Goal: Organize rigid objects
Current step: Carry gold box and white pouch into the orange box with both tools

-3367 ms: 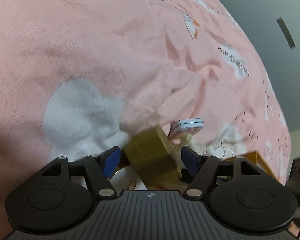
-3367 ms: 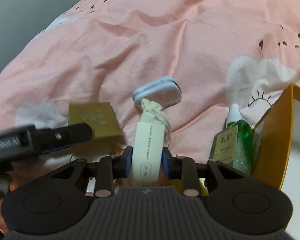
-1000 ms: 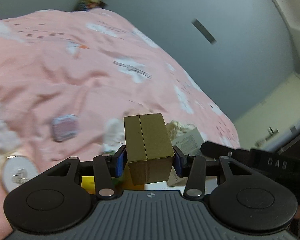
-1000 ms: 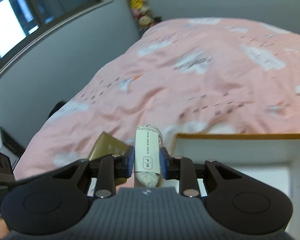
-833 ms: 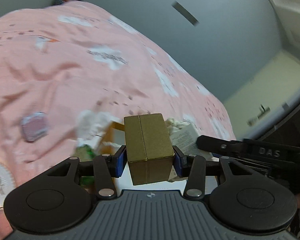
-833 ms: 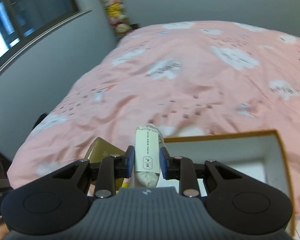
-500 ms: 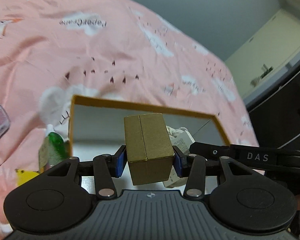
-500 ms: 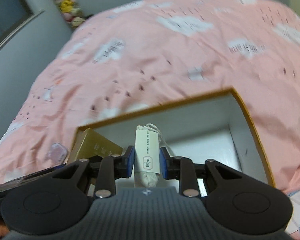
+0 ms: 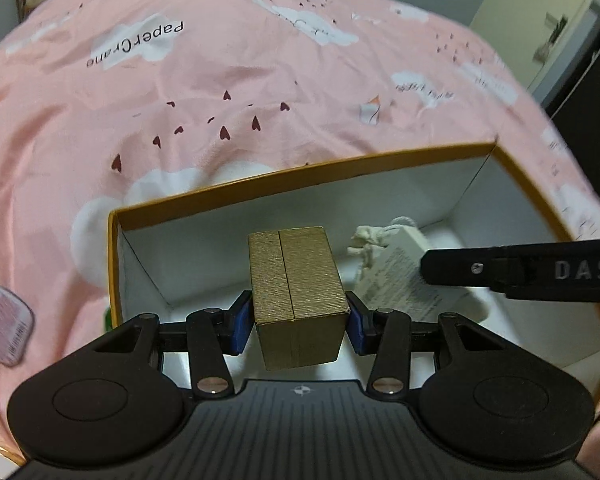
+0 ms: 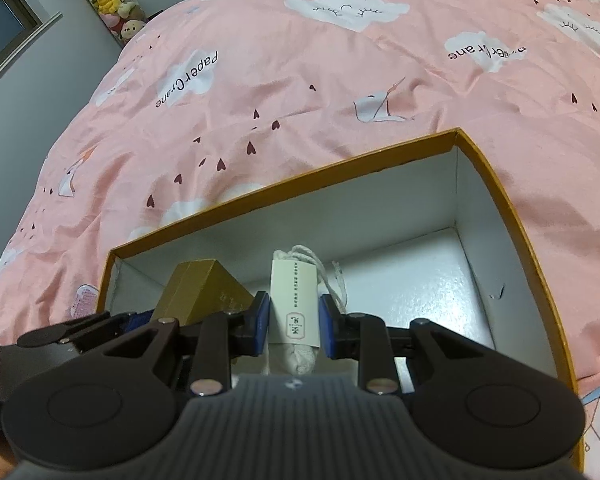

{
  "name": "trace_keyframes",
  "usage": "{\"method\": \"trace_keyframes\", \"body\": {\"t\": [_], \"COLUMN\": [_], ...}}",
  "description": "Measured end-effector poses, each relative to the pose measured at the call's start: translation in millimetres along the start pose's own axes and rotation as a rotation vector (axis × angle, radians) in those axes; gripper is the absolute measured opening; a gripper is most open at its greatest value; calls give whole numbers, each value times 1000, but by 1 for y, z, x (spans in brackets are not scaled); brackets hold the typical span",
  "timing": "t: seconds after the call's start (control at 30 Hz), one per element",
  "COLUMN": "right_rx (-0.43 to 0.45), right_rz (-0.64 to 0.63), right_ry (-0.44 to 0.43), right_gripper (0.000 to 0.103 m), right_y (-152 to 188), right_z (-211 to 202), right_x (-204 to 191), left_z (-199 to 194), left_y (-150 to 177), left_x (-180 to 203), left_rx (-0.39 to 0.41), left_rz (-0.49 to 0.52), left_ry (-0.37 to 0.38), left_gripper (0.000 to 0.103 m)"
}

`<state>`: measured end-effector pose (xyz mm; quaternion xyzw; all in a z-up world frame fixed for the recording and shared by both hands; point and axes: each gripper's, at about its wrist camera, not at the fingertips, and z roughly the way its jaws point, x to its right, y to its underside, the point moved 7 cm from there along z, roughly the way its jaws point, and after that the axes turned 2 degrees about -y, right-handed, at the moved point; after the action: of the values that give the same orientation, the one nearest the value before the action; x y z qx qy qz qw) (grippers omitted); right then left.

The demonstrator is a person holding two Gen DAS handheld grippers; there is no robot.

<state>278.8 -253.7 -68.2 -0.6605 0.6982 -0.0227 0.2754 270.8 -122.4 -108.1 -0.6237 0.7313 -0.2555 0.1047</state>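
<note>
Two hand-held grippers tilt steeply downward, side by side over an open cardboard box (image 10: 496, 184) with an orange-brown rim and white inside walls. The left hand-held gripper (image 9: 298, 322) appears in the right wrist view as a black shape at the lower left, and the right hand-held gripper (image 10: 292, 326) crosses the right edge of the left wrist view as a dark bar with pale lettering.

The box lies on a bed covered by a pink bedspread (image 10: 300, 80) printed with white clouds, small dark hearts, paper cranes and the words "PaperCrane". Grey walls stand behind the bed, and a column of plush toys (image 10: 112, 4) fills the far corner. A small pinkish rounded case (image 9: 4, 326) lies on the bedspread to the left of the box.

The left hand-held gripper's blue pads are clamped on both sides of a gold box (image 9: 298, 294) with a seam down its middle; it is held over the left part of the cardboard box, and whether it touches the floor of that box cannot be told. The right hand-held gripper is closed narrowly on a white drawstring pouch (image 10: 296, 312) wrapped in a printed paper band, cords trailing from its far end, held over the middle of the cardboard box, just right of the gold box.
</note>
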Motion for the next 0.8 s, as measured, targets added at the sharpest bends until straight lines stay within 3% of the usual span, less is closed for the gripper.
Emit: {"method": "trace_keyframes", "body": {"t": [0.27,0.4,0.63,0.8], "right_rx": [-13,-14,-24,-22], "right_rz": [0,-4,-8,-7], "right_ry": [4,4,7,4], "right_gripper": [26,26,26,26], "right_y": [3,4,7,6], "right_z": [4,4,5,4], "right_x": [0,0,1,-1], "left_z": [13,18,10,-22], "left_y": [3,4,1,-7], "left_x": [5,5,3,-6], "left_rx": [-41,-67,-31,64], "left_rz": [127,150,119,-4], "left_ry": [-152,-194,-158,-43], "left_gripper": [54,59,60,70]}}
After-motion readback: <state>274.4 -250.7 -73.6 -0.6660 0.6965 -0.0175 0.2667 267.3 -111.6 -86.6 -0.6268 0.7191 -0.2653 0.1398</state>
